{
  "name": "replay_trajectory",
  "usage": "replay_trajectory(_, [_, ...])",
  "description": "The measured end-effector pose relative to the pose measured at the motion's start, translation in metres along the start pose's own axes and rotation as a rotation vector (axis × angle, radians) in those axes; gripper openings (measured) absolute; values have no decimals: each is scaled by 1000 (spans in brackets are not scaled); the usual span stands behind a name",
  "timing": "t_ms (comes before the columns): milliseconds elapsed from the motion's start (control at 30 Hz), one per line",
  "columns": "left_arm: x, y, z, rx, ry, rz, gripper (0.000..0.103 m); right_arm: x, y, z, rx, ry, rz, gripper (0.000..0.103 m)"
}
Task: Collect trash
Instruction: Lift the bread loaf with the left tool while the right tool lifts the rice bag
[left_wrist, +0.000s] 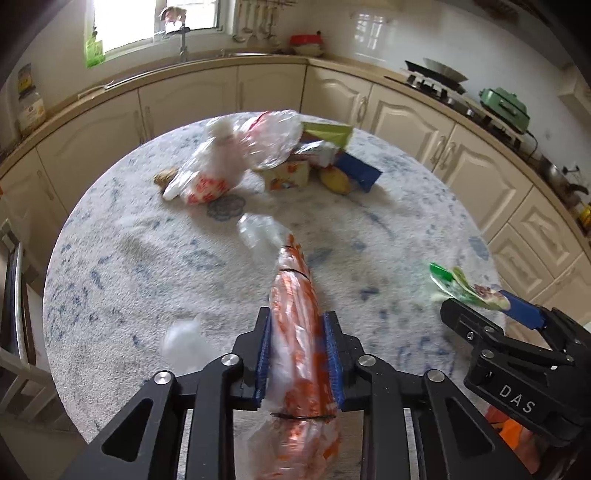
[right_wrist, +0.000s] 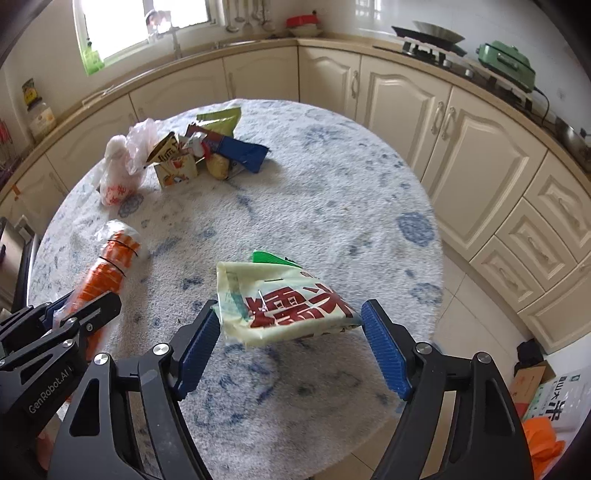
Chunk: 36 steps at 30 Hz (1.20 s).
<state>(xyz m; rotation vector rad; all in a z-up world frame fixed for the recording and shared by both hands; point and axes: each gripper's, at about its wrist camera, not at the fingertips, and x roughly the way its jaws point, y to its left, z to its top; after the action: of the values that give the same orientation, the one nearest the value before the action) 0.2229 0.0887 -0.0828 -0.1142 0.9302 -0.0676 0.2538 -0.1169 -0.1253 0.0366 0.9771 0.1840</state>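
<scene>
My left gripper (left_wrist: 299, 354) is shut on a long orange-and-clear plastic roll (left_wrist: 295, 295), which juts forward over the round table (left_wrist: 147, 258). The right wrist view shows the same roll (right_wrist: 110, 266) at lower left, in the left gripper (right_wrist: 85, 306). My right gripper (right_wrist: 290, 306) is shut on a cream packet with red characters (right_wrist: 280, 291), its pads on the packet's two side edges, and the packet hangs above the cloth. In the left wrist view that packet (left_wrist: 469, 288) sticks out of the right gripper (left_wrist: 480, 301).
At the table's far side lies a heap of trash: a white printed bag (left_wrist: 207, 173), a carton (left_wrist: 286, 175), a blue wrapper (left_wrist: 358, 170) and a green packet (left_wrist: 325, 131). A white wad (left_wrist: 184, 343) lies near my left fingers. Cabinets (right_wrist: 461, 155) curve behind, and boxes (right_wrist: 532, 380) sit on the floor.
</scene>
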Motion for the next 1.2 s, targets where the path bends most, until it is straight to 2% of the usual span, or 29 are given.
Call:
replay_trajectory(33, [-1, -3, 0, 6, -2, -10, 18, -1, -5, -2, 17, 20, 12, 26])
replay_trajectory(100, [-1, -9, 0, 21, -1, -26, 18, 1, -11, -2, 27, 36, 69, 24])
replay_trajectory(167, [1, -14, -2, 32, 4, -27, 17, 9, -16, -5, 48, 77, 34, 35])
replay_trajectory(233, [3, -14, -3, 30, 6, -28, 17, 16, -20, -8, 59, 92, 3, 40])
replay_trajectory(267, [3, -13, -3, 26, 5, -28, 17, 15, -22, -9, 60, 85, 20, 47])
replay_trajectory(300, [3, -12, -2, 21, 6, -29, 17, 14, -23, -8, 65, 85, 30, 57])
replay_trajectory(333, [2, -11, -1, 16, 8, -32, 17, 12, -23, -7, 75, 79, 32, 81])
replay_trajectory(367, [4, -9, 0, 13, 9, -35, 17, 9, -23, -6, 71, 50, 29, 90])
replay_trajectory(400, [3, -9, 0, 10, 10, -36, 17, 5, -20, -4, 44, 7, 9, 90])
replay_trajectory(467, [5, -8, 1, 4, 11, -38, 17, 9, -14, 1, 4, -4, -25, 90])
replay_trajectory(600, [5, -8, 0, 0, 12, -41, 17, 34, -1, 10, -34, 42, -17, 90])
replay_trajectory(633, [5, -8, 0, -2, 13, -42, 17, 41, 2, 11, -39, 51, -22, 87])
replay_trajectory(667, [5, -7, 1, -4, 15, -45, 17, 42, 3, 11, -39, 21, -21, 84])
replay_trajectory(700, [5, -7, 0, -6, 17, -46, 17, 41, 4, 10, -45, 10, -15, 75])
replay_trajectory(733, [5, -7, 1, -9, 18, -48, 17, 40, 6, 10, -57, 5, -13, 75])
replay_trajectory(867, [4, -8, 1, -15, 18, -46, 17, 36, 3, 9, -51, -2, -12, 69])
replay_trajectory(967, [4, -11, 1, -13, 16, -39, 17, 31, -3, 8, -30, 4, 11, 69])
replay_trajectory(1067, [3, -16, 1, -5, 14, -46, 17, 28, -8, 4, -10, 6, -14, 69])
replay_trajectory(1200, [-2, -25, 1, 10, 1, -53, 17, 19, -21, 1, 32, 4, 3, 69])
